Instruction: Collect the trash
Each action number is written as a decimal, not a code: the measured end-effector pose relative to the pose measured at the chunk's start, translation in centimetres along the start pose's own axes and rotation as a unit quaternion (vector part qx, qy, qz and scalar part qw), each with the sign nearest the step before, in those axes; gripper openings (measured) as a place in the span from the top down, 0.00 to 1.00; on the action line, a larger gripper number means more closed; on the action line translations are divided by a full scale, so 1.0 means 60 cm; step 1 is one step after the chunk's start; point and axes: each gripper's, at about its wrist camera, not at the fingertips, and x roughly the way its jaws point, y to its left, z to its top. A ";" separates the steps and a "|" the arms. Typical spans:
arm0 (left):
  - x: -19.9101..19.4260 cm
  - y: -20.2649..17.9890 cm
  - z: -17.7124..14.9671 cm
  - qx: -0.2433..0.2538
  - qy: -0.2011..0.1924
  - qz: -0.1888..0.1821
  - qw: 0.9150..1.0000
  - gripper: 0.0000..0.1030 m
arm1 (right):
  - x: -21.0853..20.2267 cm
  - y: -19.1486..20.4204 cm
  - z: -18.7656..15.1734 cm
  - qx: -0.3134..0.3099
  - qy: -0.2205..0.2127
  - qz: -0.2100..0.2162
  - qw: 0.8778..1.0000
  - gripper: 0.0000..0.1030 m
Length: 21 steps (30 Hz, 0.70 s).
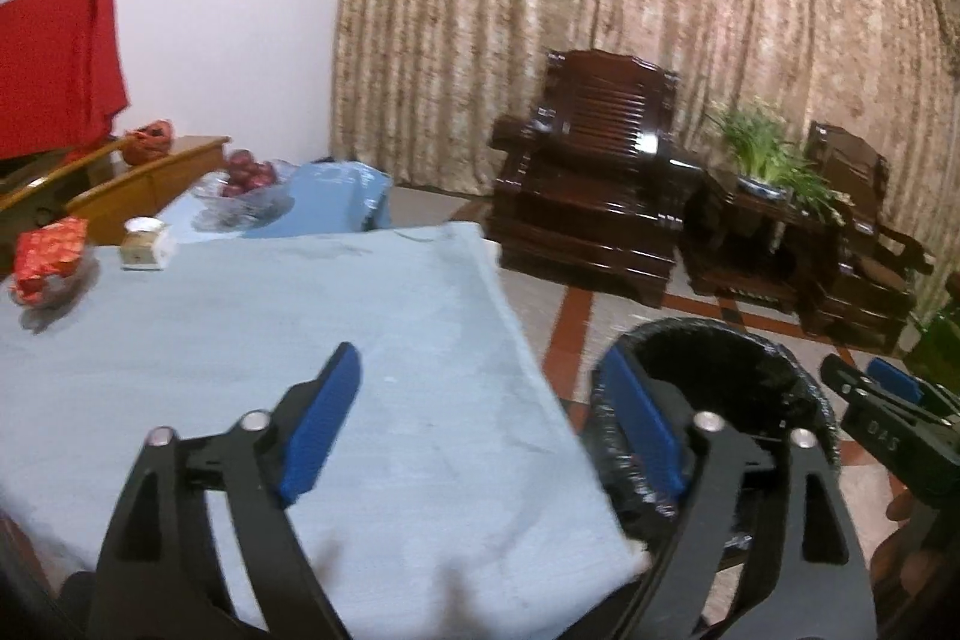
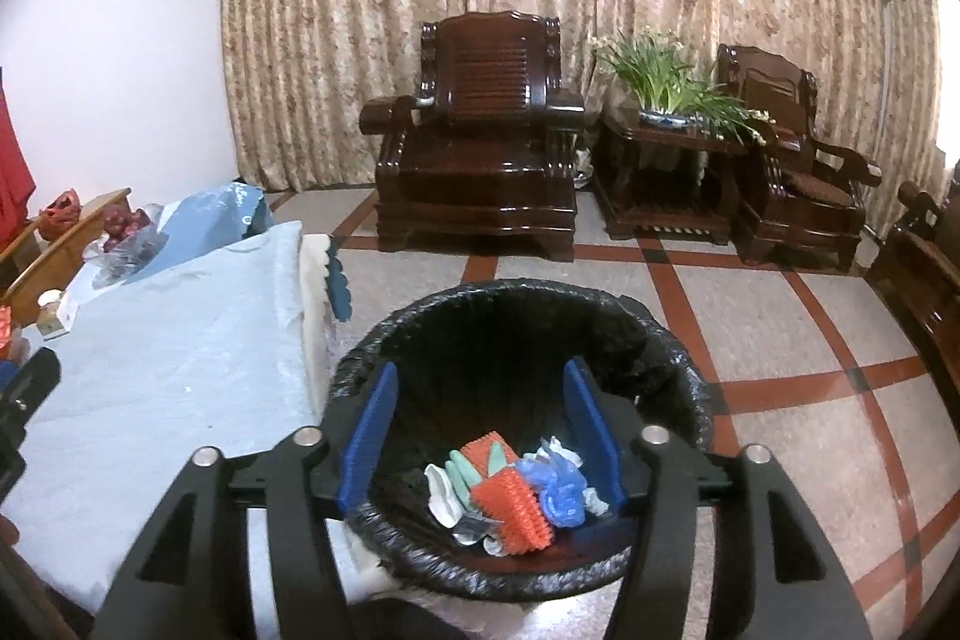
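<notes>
A bin lined with a black bag [image 2: 516, 316] stands on the floor beside the table; it also shows in the left wrist view [image 1: 714, 358]. Inside lie orange ridged wrappers [image 2: 510, 508], a crumpled blue piece [image 2: 558, 490] and white scraps [image 2: 441, 490]. My right gripper [image 2: 480, 430] is open and empty, right above the bin mouth; it shows at the right edge of the left wrist view [image 1: 876, 388]. My left gripper [image 1: 480, 424] is open and empty, over the right edge of the light blue tablecloth [image 1: 270, 328].
At the table's far left stand a red packet in a glass dish [image 1: 48, 262], a small cup [image 1: 144, 241] and a bowl of red fruit [image 1: 246, 184]. Dark wooden armchairs [image 2: 480, 130] and a side table with a plant [image 2: 672, 100] stand before the curtain.
</notes>
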 end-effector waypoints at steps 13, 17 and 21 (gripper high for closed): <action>-0.159 0.111 0.064 -0.028 -0.036 0.101 0.994 0.05 | -0.139 0.068 0.046 -0.008 -0.063 0.017 0.998 0.07; -0.202 0.143 0.082 -0.033 -0.037 0.157 0.986 0.05 | -0.194 0.099 0.079 -0.023 -0.088 0.033 0.995 0.06; -0.258 0.182 0.102 -0.054 -0.050 0.214 0.974 0.05 | -0.242 0.131 0.102 -0.035 -0.105 0.048 0.993 0.06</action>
